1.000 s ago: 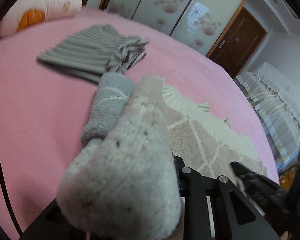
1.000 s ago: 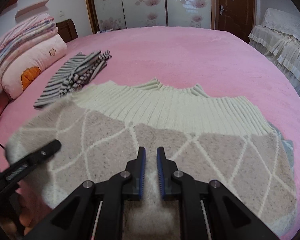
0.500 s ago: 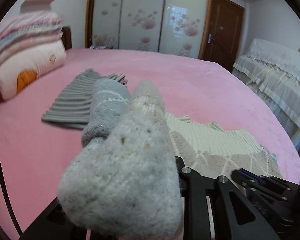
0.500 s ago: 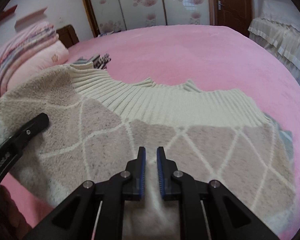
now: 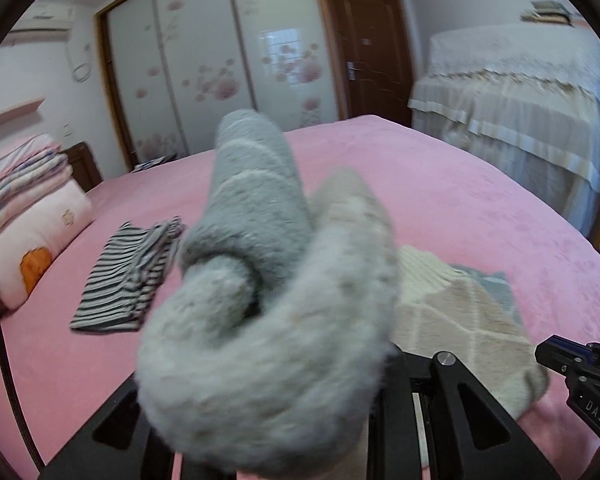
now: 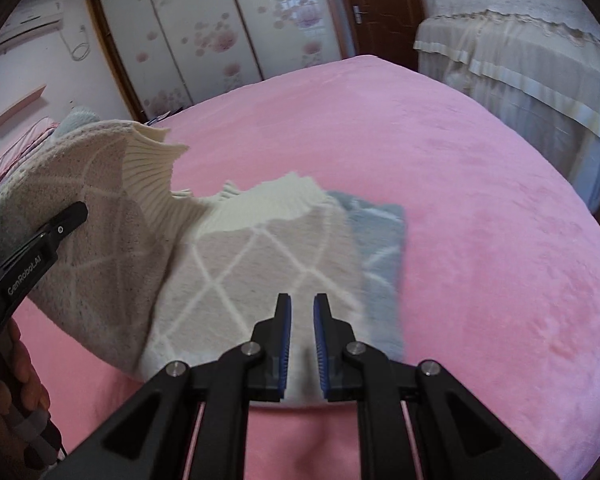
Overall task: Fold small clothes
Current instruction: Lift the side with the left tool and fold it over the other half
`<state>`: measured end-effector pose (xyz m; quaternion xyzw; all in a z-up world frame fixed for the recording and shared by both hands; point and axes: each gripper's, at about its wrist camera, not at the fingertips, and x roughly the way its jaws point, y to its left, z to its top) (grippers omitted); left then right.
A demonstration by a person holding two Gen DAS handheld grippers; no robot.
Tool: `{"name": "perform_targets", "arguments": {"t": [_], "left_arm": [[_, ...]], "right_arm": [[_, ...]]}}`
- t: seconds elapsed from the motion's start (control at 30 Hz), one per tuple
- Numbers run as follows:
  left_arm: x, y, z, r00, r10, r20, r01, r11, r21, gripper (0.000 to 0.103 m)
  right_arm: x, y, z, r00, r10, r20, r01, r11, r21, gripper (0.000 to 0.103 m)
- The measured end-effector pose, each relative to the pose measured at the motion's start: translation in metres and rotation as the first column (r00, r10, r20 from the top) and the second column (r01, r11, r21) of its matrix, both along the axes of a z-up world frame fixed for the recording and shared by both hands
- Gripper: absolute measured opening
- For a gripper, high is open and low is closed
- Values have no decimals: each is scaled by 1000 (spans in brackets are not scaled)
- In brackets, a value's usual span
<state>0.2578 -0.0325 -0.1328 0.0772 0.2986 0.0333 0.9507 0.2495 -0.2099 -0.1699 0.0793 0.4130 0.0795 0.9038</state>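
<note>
L gripper (image 6: 28, 240) raised at the left of the right-wrist view, tilted up, jaws clamped on sweater (image 6: 100, 216) edge; a hand (image 6: 16, 384) grips its handle below. R gripper (image 6: 300, 320) points fwd & down, blue-padded jaws nearly shut, narrow gap, nothing pinched.

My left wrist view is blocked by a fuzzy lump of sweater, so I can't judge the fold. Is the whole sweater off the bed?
Observer: No. Only the side at the left gripper is lifted. The rest of the sweater lies flat on the pink bed.
Operator: Where is the right gripper?
Observer: The right gripper is over the sweater's near edge, jaws almost together. I cannot tell whether they pinch cloth.
Operator: And the ribbed band?
Observer: The ribbed cream band runs along the far edge. On the lifted side it stands up off the bed.
</note>
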Motion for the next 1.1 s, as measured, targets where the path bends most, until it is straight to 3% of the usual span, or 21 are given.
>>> {"name": "perform_targets", "arguments": {"t": [0.13, 0.23, 0.37, 0.43, 0.47, 0.57, 0.73, 0.9, 1.1], "left_arm": [[5, -49, -11, 996, -85, -39, 85, 996, 13, 21], [7, -87, -30, 983, -143, -112, 146, 989, 19, 21], [7, -122, -72, 961, -156, -230, 183, 978, 102, 23], [1, -130, -81, 961, -160, -225, 197, 969, 151, 24], [-4, -129, -83, 961, -169, -217, 206, 966, 156, 31], [-3, -123, -75, 953, -205, -223, 225, 972, 70, 44], [2, -99, -62, 951, -210, -229, 204, 978, -52, 43], [17, -75, -43, 950, -206, -234, 156, 964, -217, 34], [24, -47, -21, 962, -182, -205, 105, 935, -338, 31]], "right_arm": [[-8, -29, -8, 999, -46, -24, 47, 998, 29, 11], [-10, -42, -13, 997, -69, -38, 71, 996, 46, 11], [-14, -52, -15, 996, -75, -43, 78, 995, 62, 11], [-14, -57, -15, 997, -68, -49, 71, 995, 66, 11], [-14, -58, -15, 997, -62, -53, 66, 995, 70, 11], [-11, -59, -16, 997, -39, -66, 45, 995, 86, 11], [-1, -52, -18, 998, -3, -66, 10, 995, 96, 12], [14, -38, -14, 996, 63, -60, -56, 992, 114, 12], [51, -20, -18, 973, 223, -63, -201, 948, 249, 11]]}}
